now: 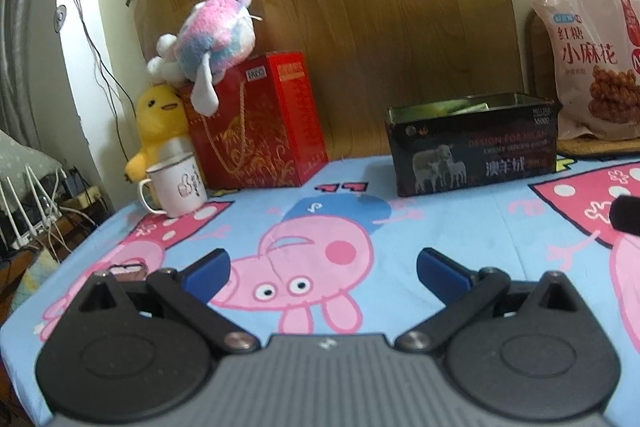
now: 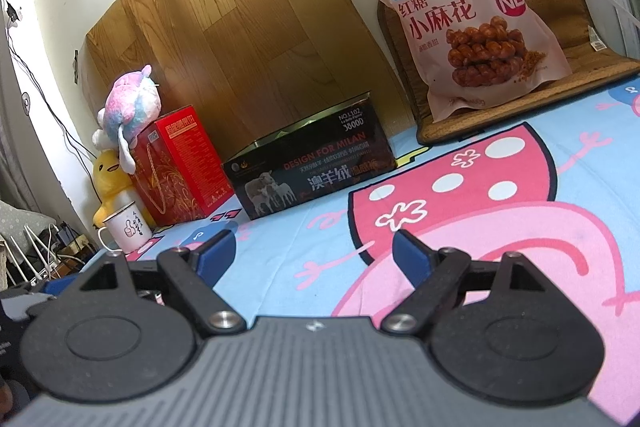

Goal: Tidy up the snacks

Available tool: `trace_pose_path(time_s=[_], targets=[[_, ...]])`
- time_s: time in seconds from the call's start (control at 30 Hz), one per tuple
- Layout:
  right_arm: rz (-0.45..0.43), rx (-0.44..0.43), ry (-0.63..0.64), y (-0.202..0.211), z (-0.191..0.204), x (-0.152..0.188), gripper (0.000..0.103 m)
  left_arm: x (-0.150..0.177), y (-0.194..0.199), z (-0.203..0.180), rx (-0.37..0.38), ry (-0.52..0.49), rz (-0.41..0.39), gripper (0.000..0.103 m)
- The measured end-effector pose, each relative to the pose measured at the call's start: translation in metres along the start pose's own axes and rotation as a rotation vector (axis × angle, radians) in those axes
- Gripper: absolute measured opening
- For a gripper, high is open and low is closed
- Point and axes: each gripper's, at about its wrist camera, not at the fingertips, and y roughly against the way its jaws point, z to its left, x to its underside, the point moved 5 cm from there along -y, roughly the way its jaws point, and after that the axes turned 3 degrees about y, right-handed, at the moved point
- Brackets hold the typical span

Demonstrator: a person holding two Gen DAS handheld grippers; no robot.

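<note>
A black open box (image 1: 472, 143) stands at the back of the table; green packets (image 1: 452, 105) show inside it. It also shows in the right wrist view (image 2: 312, 167). A pink snack bag (image 1: 592, 63) of fried dough twists leans at the back right, and in the right wrist view (image 2: 480, 27) it rests on a brown mat (image 2: 560, 83). My left gripper (image 1: 322, 267) is open and empty over the cartoon tablecloth (image 1: 248, 227). My right gripper (image 2: 312, 247) is open and empty. A small wrapped item (image 1: 126, 270) lies behind the left gripper's left finger.
A red gift box (image 1: 256, 123) with a pastel plush (image 1: 212, 43) on top, a yellow plush (image 1: 158, 123) and a white mug (image 1: 176, 187) stand at the back left. A wood-pattern board (image 1: 340, 7) leans on the wall. The table edge and cables (image 1: 40, 211) lie left.
</note>
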Motion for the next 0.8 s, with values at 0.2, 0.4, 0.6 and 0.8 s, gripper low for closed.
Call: trace_pose_path(time_s=[0.2, 0.4, 0.6, 0.8], targets=[[0.000, -0.002, -0.002, 0.0008, 0.0001, 0.0000, 0.088, -0.0080, 0.0075, 0.0073, -0.048, 0.013, -0.026, 0.103], [-0.002, -0.002, -0.004, 0.0009, 0.0009, 0.0000, 0.088, -0.0088, 0.0059, 0.0074, -0.028, -0.012, 0.016, 0.103], [-0.001, -0.003, -0.002, 0.0004, 0.0018, 0.0003, 0.089, -0.0081, 0.0051, 0.0082, -0.051, -0.047, 0.016, 0.103], [-0.001, -0.003, -0.002, 0.0004, 0.0014, 0.0002, 0.089, -0.0072, 0.0035, 0.0080, -0.070, -0.084, 0.006, 0.103]])
